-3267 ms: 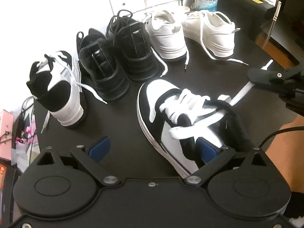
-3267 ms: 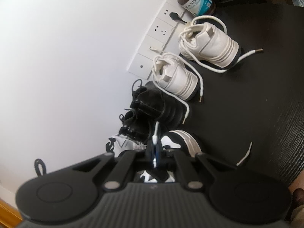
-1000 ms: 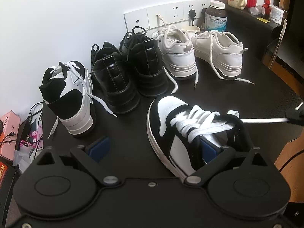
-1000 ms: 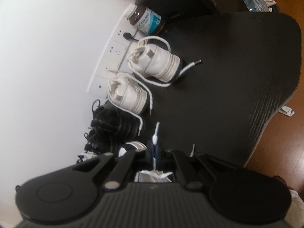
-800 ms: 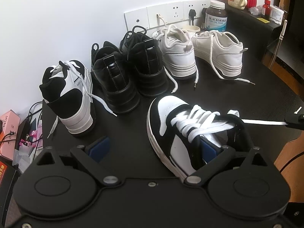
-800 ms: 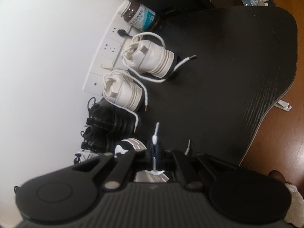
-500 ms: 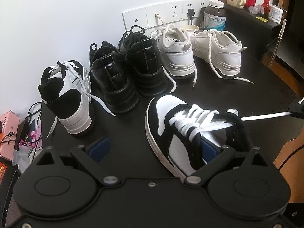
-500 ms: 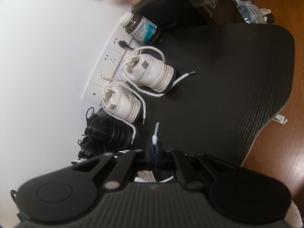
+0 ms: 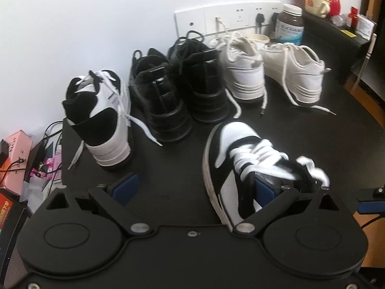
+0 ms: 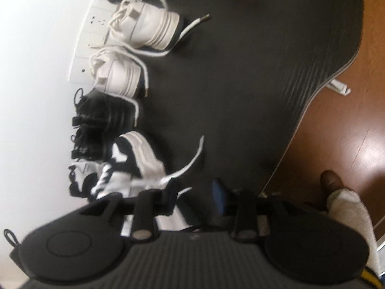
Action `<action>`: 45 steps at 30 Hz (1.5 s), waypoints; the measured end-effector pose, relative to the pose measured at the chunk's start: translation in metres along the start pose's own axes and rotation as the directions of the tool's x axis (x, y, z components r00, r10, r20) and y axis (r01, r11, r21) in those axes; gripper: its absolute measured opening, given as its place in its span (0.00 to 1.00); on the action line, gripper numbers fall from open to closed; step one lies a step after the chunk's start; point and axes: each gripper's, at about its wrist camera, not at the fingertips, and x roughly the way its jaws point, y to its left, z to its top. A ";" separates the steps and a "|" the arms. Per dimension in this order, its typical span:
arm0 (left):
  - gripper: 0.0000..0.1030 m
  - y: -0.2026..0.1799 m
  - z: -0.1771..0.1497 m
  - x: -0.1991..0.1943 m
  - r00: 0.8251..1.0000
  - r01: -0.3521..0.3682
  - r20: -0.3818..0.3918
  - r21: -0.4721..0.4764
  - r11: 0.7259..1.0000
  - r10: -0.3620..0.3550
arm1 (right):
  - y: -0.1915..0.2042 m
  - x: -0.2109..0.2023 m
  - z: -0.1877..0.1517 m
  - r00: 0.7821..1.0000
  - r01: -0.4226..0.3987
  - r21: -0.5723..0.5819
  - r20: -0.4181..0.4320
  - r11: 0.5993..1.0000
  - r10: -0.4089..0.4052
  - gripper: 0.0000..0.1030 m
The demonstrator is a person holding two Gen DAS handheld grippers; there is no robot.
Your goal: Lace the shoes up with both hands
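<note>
Sneaker under work: the black-and-white sneaker (image 9: 240, 163) stands on the dark table (image 9: 324, 134), toe toward the wall, right in front of my left gripper (image 9: 195, 187). That gripper is spread wide and holds nothing. Its right pad (image 9: 264, 190) sits at the shoe's collar, which I judge is there to steady the shoe.

My right gripper (image 10: 195, 197) also stands apart with nothing between its pads, though the view is blurred. One loose end of the white lace (image 10: 192, 161) lies slack across the table beside the shoe. The lace crosses several times over the tongue, and I cannot tell whether the top eyelets are filled or a knot is tied.

The other shoes are lined up heel-out along the wall, clear of the work area:
- the matching sneaker (image 9: 101, 120)
- two black shoes (image 9: 178, 91)
- two white shoes (image 9: 267, 72), laces trailing

Containers:
- The brown supplement bottle (image 9: 288, 25) is capped, and its contents cannot be made out.
- The mug (image 9: 315, 6) is on the side shelf, with its interior hidden.
- The pink box (image 9: 16, 154) is off the table's left edge and closed.
</note>
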 end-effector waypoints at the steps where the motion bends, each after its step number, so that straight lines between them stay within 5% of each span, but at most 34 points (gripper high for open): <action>1: 0.97 0.002 0.001 0.001 1.000 -0.011 0.002 0.002 1.000 0.011 | -0.002 0.001 0.002 1.000 0.001 0.007 0.002 1.000 -0.001 0.31; 7: 0.97 0.013 0.009 0.010 0.997 -0.083 0.010 0.014 0.996 0.083 | -0.006 0.027 0.003 0.995 -0.092 0.075 -0.042 0.993 0.095 0.31; 14: 0.94 0.019 0.008 0.008 0.987 -0.159 -0.006 0.026 0.987 0.160 | 0.005 0.083 -0.018 0.963 -0.163 0.174 -0.185 0.971 0.194 0.35; 17: 0.94 0.023 0.000 -0.002 0.989 -0.149 -0.017 0.024 0.989 0.149 | 0.017 0.093 -0.025 0.961 -0.143 0.110 -0.222 0.984 0.165 0.35; 20: 0.94 0.024 -0.007 -0.012 0.992 -0.129 -0.010 0.012 0.992 0.130 | 0.047 0.094 -0.031 0.976 -0.117 -0.135 -0.200 0.984 0.089 0.35; 22: 0.94 0.025 -0.011 -0.019 0.993 -0.116 0.002 0.000 0.993 0.116 | 0.075 0.093 -0.041 0.989 -0.084 -0.385 -0.143 0.919 0.030 0.35; 24: 0.94 0.025 -0.013 -0.025 0.994 -0.102 0.022 -0.019 0.995 0.102 | 0.099 0.090 -0.053 0.997 -0.045 -0.593 -0.078 0.804 -0.002 0.35; 28: 0.95 0.027 -0.015 -0.037 0.994 -0.077 0.068 -0.089 0.993 0.083 | 0.122 0.075 -0.084 0.995 0.058 -0.876 0.091 0.480 0.046 0.37; 30: 0.95 0.029 -0.017 -0.038 0.994 -0.062 0.076 -0.135 0.989 0.072 | 0.122 0.071 -0.101 0.992 0.068 -0.949 0.099 0.309 0.084 0.43; 32: 0.95 0.032 -0.019 -0.037 0.996 -0.046 0.072 -0.180 0.983 0.060 | 0.119 0.073 -0.114 0.995 0.029 -0.981 0.047 0.193 0.087 0.43; 35: 0.95 0.030 -0.019 -0.037 0.996 -0.018 0.084 -0.202 0.979 0.036 | 0.114 0.085 -0.124 0.996 -0.041 -0.987 -0.029 0.153 0.084 0.36; 43: 0.95 0.020 -0.021 -0.053 0.985 -0.035 0.163 -0.165 0.986 0.062 | 0.115 0.130 -0.130 0.994 -0.109 -0.978 -0.111 0.177 0.003 0.33; 45: 0.95 0.023 -0.023 -0.055 0.982 -0.047 0.173 -0.178 0.983 0.078 | 0.115 0.140 -0.130 0.992 -0.117 -0.977 -0.123 0.177 -0.025 0.23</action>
